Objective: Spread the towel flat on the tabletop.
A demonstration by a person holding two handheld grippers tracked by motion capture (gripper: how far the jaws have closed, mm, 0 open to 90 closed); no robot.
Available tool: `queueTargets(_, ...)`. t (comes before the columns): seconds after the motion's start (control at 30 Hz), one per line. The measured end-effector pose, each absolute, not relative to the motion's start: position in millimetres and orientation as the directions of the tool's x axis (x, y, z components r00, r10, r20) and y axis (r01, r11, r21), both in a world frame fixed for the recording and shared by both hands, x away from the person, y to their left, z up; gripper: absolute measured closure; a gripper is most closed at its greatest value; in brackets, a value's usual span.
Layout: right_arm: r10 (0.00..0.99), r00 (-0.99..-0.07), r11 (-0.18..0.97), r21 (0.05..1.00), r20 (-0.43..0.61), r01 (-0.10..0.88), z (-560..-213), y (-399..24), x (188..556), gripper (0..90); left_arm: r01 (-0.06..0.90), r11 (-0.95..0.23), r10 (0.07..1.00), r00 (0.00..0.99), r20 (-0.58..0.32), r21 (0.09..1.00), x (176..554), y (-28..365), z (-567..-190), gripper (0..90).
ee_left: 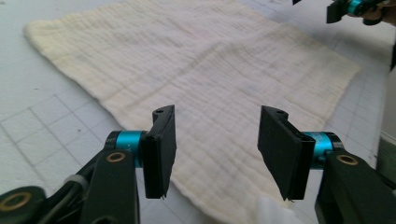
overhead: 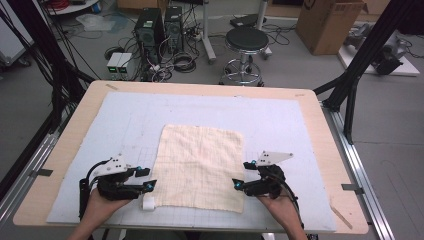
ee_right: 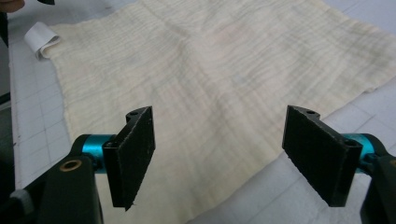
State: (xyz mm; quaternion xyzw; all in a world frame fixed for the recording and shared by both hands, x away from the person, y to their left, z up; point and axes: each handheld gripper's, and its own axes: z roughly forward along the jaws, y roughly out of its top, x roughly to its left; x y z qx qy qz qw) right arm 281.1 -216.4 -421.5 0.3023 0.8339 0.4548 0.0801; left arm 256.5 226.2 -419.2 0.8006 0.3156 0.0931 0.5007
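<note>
Gridded mat (overhead: 125,120): cloth (overhead: 200,165) flat; left gripper (overhead: 148,179), right gripper (overhead: 239,175) jaws spread, seemingly clear.

Cream cloth (ee_right: 224,84) beyond gaping jaws

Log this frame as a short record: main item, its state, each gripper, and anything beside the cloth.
item: cream cloth
state: spread flat on the grey gridded mat, unfolded
left gripper: jaws open, at the cloth's left near edge, nothing held
right gripper: jaws open, at the cloth's right near edge, nothing held
beside cloth: small white tag at its near left corner
</note>
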Motion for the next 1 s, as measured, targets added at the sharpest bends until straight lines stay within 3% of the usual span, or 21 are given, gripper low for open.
queueTargets(1.0, 0.593, -0.796, 0.403, 0.809, 0.125, 0.427, -415.3, -210.1, 291.6, 22.8, 0.394, -0.307, 0.624, 0.771, -0.130, 0.867, 270.2, 222.7, -416.7, 42.8)
